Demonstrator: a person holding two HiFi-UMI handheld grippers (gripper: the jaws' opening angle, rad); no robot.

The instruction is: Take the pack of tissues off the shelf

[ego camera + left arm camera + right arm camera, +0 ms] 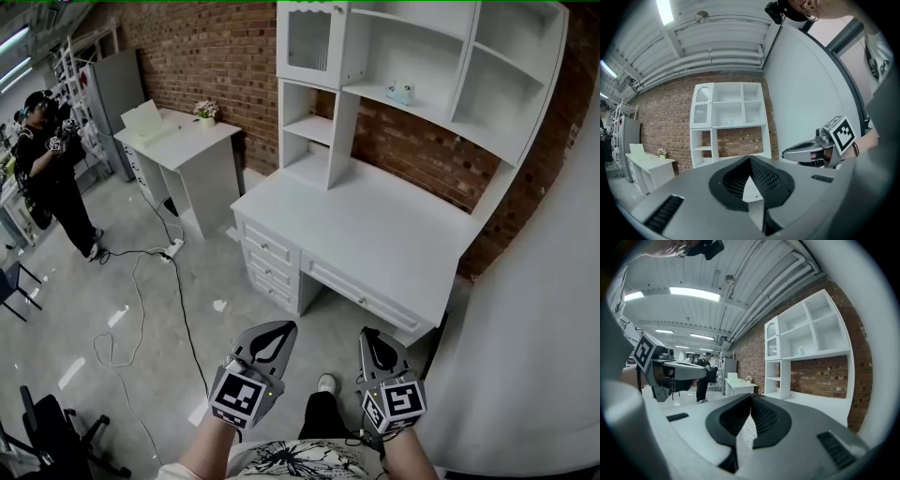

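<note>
The pack of tissues point(401, 92) is a small pale blue-green pack lying on the middle shelf of the white hutch point(412, 103) above the white desk point(375, 234). It also shows small and far off as the tissue pack point(729, 122) in the left gripper view and the tissue pack point(800, 351) in the right gripper view. My left gripper point(284, 330) and right gripper point(368, 334) are held side by side low in the head view, well short of the desk's front. Both are shut, with nothing between the jaws, in the left gripper point(750, 159) and right gripper point(751, 397) views.
A second white table point(187, 141) with a small flower pot point(205, 111) stands at the left. A person point(52, 159) stands at the far left. A cable and power strip point(172, 249) lie on the floor. A white wall panel point(534, 328) rises at the right.
</note>
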